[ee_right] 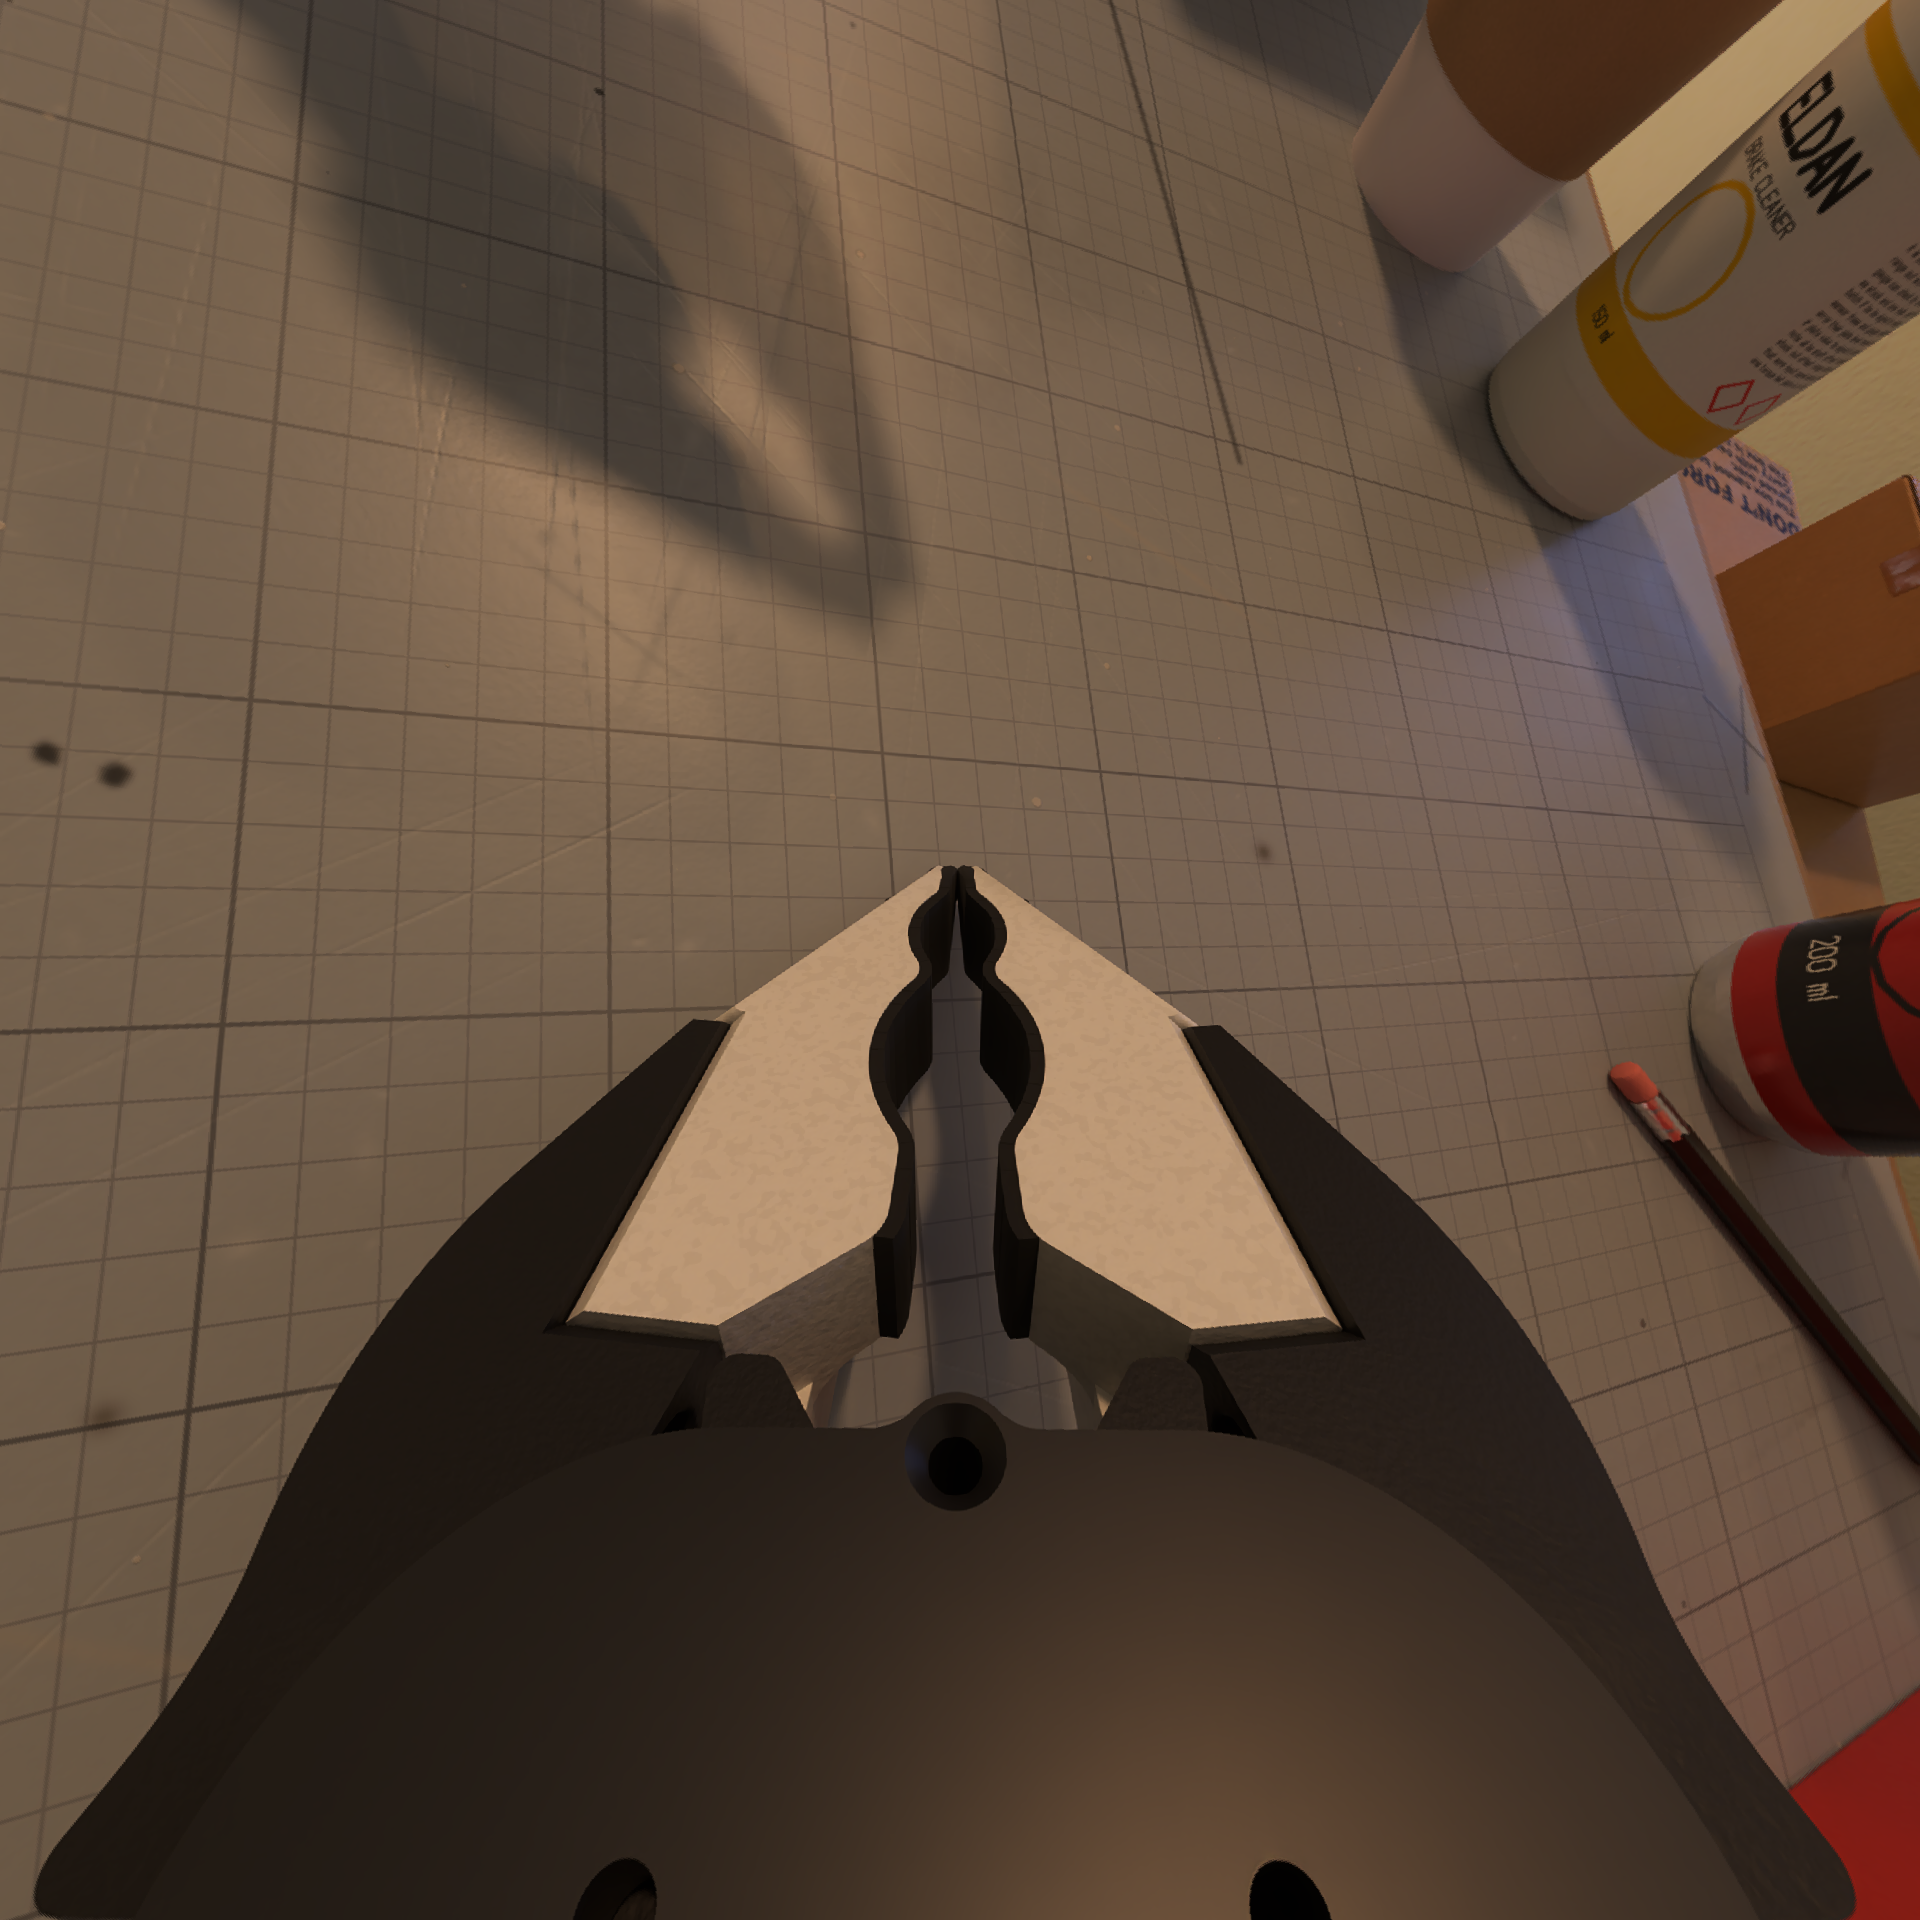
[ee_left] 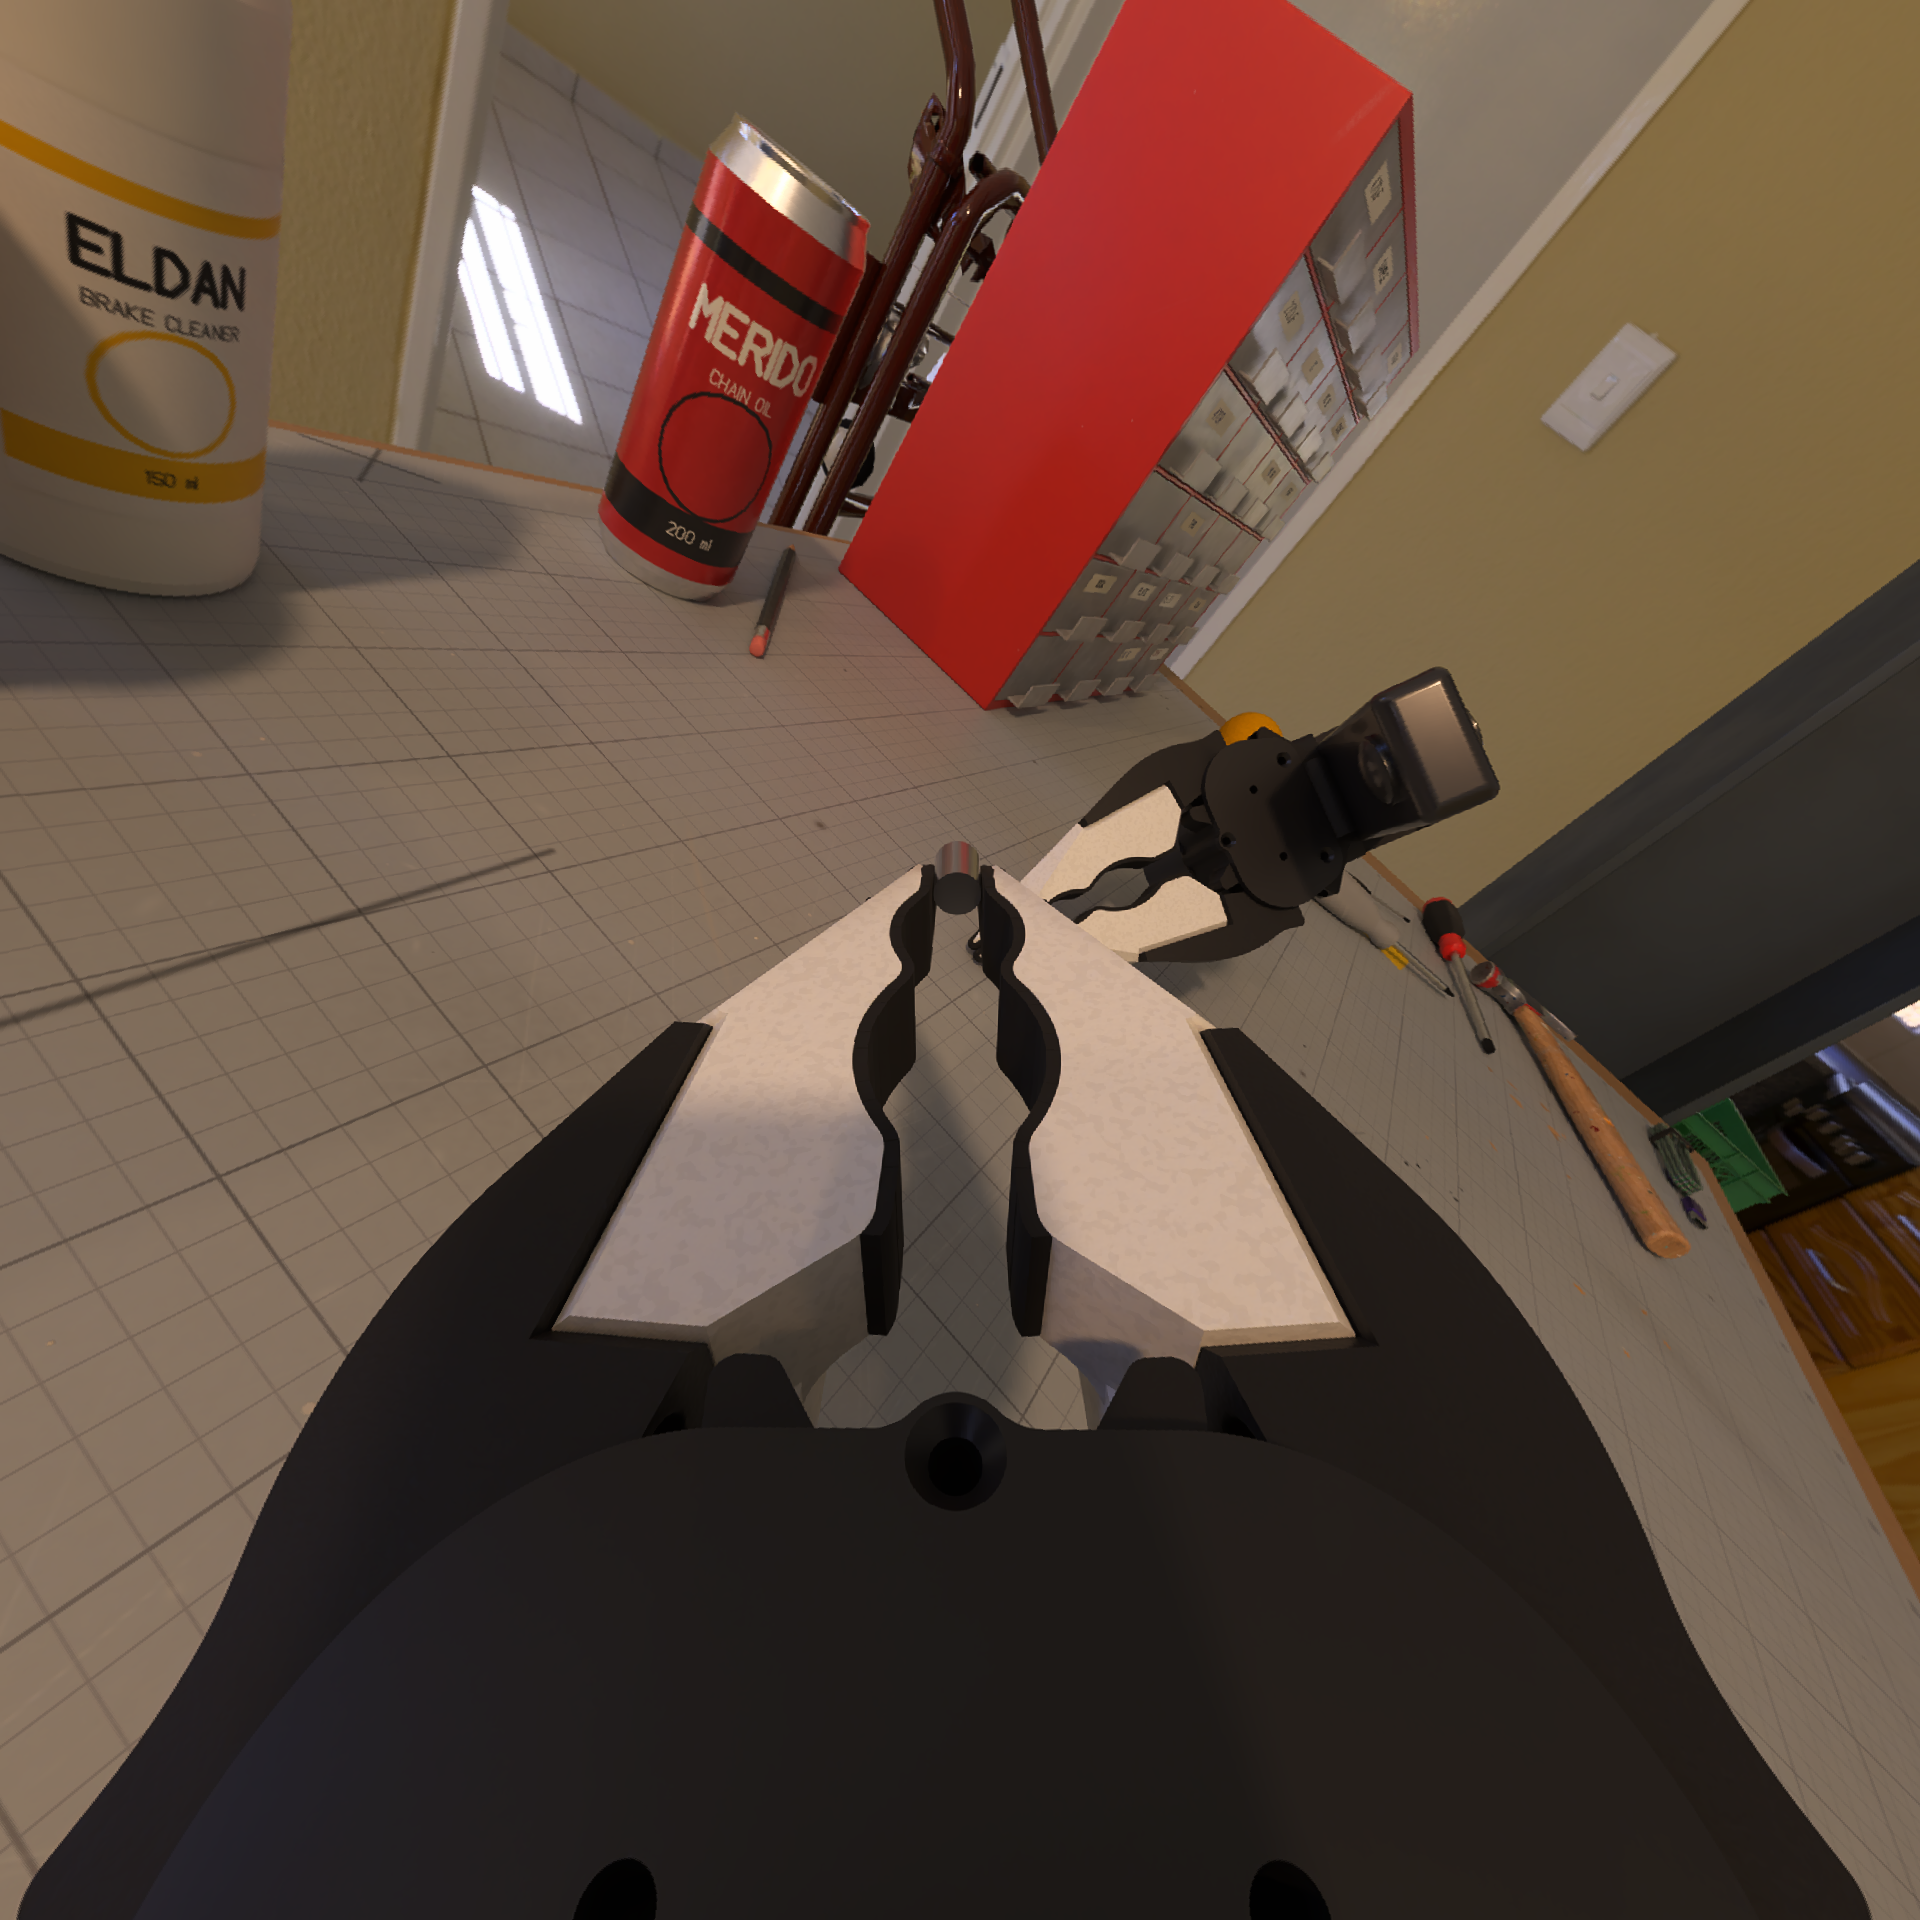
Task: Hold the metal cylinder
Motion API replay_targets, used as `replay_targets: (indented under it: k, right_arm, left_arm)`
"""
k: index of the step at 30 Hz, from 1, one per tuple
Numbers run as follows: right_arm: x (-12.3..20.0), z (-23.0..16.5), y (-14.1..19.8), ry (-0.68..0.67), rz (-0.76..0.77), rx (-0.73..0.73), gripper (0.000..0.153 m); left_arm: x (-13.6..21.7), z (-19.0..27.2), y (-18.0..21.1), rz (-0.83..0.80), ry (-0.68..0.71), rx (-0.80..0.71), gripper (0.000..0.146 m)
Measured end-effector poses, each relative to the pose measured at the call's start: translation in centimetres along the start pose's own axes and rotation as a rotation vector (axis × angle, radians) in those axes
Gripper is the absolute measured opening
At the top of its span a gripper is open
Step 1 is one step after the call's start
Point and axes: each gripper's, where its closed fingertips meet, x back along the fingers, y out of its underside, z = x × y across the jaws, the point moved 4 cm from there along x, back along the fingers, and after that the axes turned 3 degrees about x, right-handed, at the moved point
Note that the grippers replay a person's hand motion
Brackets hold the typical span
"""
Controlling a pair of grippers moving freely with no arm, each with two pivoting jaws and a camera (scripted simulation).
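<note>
In the left wrist view my left gripper [ee_left: 956, 883] is shut on a small shiny metal cylinder [ee_left: 957, 871], pinched between the two fingertips and held above the grey grid mat [ee_left: 416, 831]. My right gripper shows farther off in that view [ee_left: 1081, 906], low over the mat, fingers together. In the right wrist view my right gripper [ee_right: 957, 875] is shut and empty, pointing down at the grid mat [ee_right: 623, 727]. The cylinder does not show in the right wrist view.
A white bottle with yellow bands [ee_left: 135, 301] [ee_right: 1683, 312], a red can [ee_left: 738, 374] [ee_right: 1829, 1029] and a pencil [ee_left: 771, 605] [ee_right: 1766, 1247] stand on the mat. A red drawer cabinet [ee_left: 1122, 364] stands behind. A hammer [ee_left: 1579, 1112] and screwdrivers [ee_left: 1455, 966] lie by the table edge.
</note>
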Motion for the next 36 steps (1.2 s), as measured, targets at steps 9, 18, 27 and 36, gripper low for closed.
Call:
replay_targets:
  k: [9,18,27,36]
  right_arm:
    - [0.0,0.02,0.03,-0.004,0.005,-0.026,0.0]
    - [-0.02,0.04,0.06,-0.01,0.015,-0.045,0.0]
    - [-0.03,0.03,0.04,-0.007,0.014,-0.043,0.0]
    - [-0.03,0.02,0.03,-0.005,0.014,-0.041,0.0]
  left_arm:
    - [0.06,-0.11,-0.04,-0.022,-0.068,-0.076,0.007]
    - [-0.31,-0.05,0.43,-0.084,-0.128,-0.187,0.007]
    - [0.14,-0.37,0.08,-0.061,-0.147,-0.192,0.007]
    - [0.04,-0.4,0.2,-0.059,-0.133,-0.185,0.007]
